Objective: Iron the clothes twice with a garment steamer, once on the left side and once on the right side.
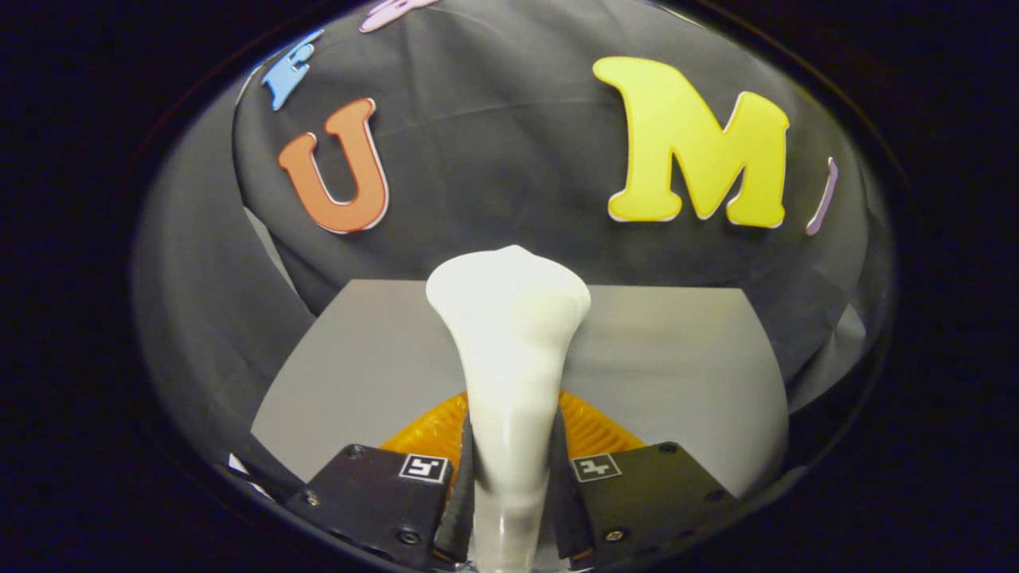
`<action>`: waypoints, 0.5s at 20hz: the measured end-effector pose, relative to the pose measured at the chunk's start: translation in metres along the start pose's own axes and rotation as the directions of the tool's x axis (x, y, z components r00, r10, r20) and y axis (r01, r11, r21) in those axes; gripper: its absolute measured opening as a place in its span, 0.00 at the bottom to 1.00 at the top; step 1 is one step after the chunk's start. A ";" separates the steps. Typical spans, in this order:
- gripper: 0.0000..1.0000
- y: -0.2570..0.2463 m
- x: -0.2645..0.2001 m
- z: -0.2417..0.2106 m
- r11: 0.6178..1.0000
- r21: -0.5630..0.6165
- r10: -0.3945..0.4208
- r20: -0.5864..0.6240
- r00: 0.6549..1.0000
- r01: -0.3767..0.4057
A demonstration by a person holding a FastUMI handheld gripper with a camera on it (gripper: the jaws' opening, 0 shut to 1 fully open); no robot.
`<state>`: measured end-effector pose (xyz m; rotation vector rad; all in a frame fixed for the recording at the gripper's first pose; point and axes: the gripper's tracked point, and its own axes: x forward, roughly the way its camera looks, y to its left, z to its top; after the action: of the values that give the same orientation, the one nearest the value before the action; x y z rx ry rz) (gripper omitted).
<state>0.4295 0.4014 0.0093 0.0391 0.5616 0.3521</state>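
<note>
White steamer (509, 334): upright between the fingers, its handle narrow at the bottom and flaring to a wide head beyond them.
Gripper (509, 477): both fingers press on the handle, one from each side.
Orange basket (593, 430): ribbed, just behind the fingers.
Table (685, 358): grey, under the basket.
Wall (493, 159): black cloth behind the table.

White steamer (509, 334); orange ribbed thing (593, 430) behind, maybe a basket; grey table (677, 358).
</note>
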 end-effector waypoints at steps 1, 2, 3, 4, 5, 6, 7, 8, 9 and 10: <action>0.43 0.000 -0.010 0.001 1.000 -0.006 0.001 0.030 1.000 -0.001; 0.43 -0.002 -0.021 0.001 1.000 -0.004 -0.003 0.066 0.998 0.003; 0.43 -0.004 -0.032 0.002 1.000 0.013 -0.005 0.099 0.995 0.004; 0.43 -0.005 -0.045 -0.001 1.000 0.030 0.000 0.114 0.993 -0.003; 0.43 -0.003 -0.054 -0.005 0.999 0.042 0.013 0.131 0.991 -0.019; 0.43 -0.004 -0.067 -0.009 0.998 0.054 0.027 0.150 0.988 -0.035; 0.43 -0.005 -0.083 -0.013 0.997 0.057 0.039 0.170 0.985 -0.050; 0.43 -0.006 -0.099 -0.015 0.995 0.072 0.047 0.203 0.978 -0.063; 0.43 -0.008 -0.115 -0.015 0.995 0.073 0.051 0.236 0.970 -0.070; 0.43 -0.012 -0.133 -0.012 0.995 0.074 0.049 0.279 0.959 -0.072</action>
<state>0.3224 0.3442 0.0657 0.1839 0.2973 0.3755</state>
